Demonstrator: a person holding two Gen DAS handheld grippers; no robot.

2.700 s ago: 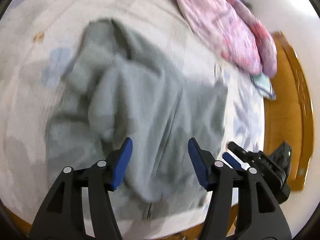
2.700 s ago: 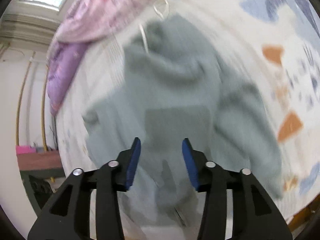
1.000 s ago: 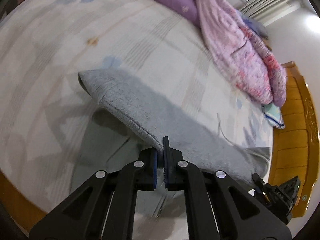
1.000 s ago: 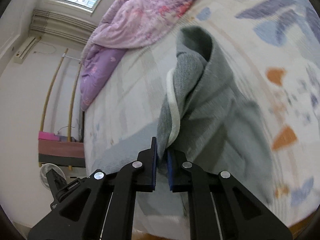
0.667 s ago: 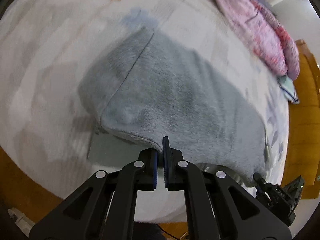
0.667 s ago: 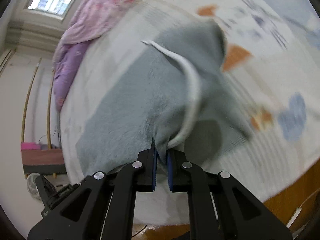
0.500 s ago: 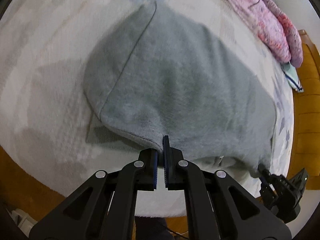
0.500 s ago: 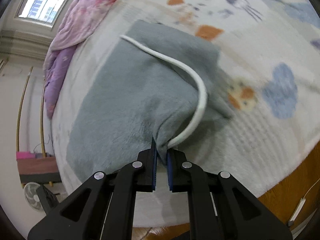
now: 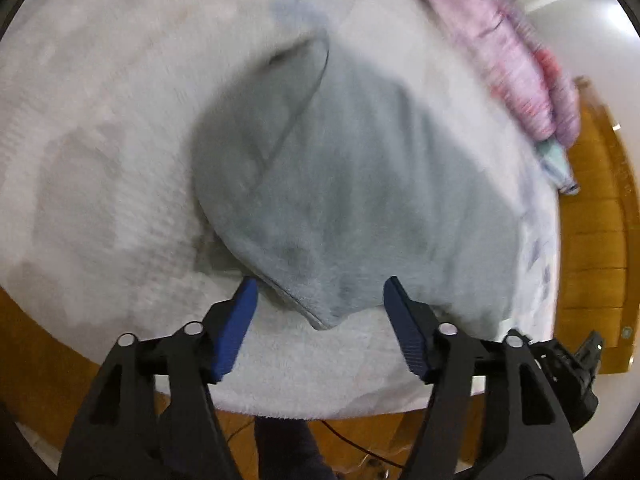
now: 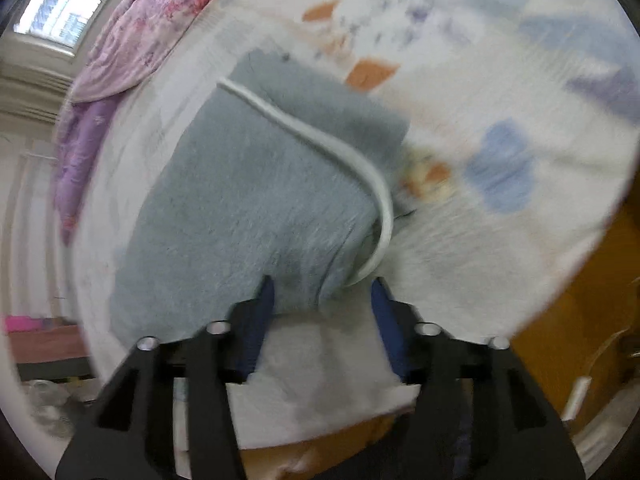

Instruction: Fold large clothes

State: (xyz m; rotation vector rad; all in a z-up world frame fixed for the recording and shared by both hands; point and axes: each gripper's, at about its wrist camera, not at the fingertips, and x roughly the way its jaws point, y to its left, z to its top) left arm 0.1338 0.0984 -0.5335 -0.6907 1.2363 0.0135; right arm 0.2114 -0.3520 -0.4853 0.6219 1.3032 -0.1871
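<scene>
- Left tongs (image 9: 318, 300) stand spread, blue pads clear of the cloth on both sides; their jaws have just been opening, and the near corner of the folded grey fleece garment (image 9: 352, 196) lies loose between them, not pinched.
- Right tongs (image 10: 322, 304) likewise parted, narrower than the left; jaws have just been opening. The garment's other near corner, with the white drawstring cord (image 10: 320, 136) curling down to it, sits between the pads, untouched as far as the blur allows.
- Garment lies flat on the pale patterned bed cover (image 10: 500, 240), near the bed's front edge, one layer doubled over another (a lower layer peeks out at the far right corner in the right wrist view). Judgement: both tongs let go together so the top layer settles square on the bottom one; a fold is just laid down.
- Both tongs point steeply down at the near hem, likely because that is where the carried edge had to land.
- Crumpled pink and purple floral quilt (image 9: 508, 52) is bunched at the far side, well apart from the garment (leaves folding room).
- Wooden bed frame (image 9: 592, 248) shows past the cover's edge.
- Risk: cord could stray outside the next fold.
</scene>
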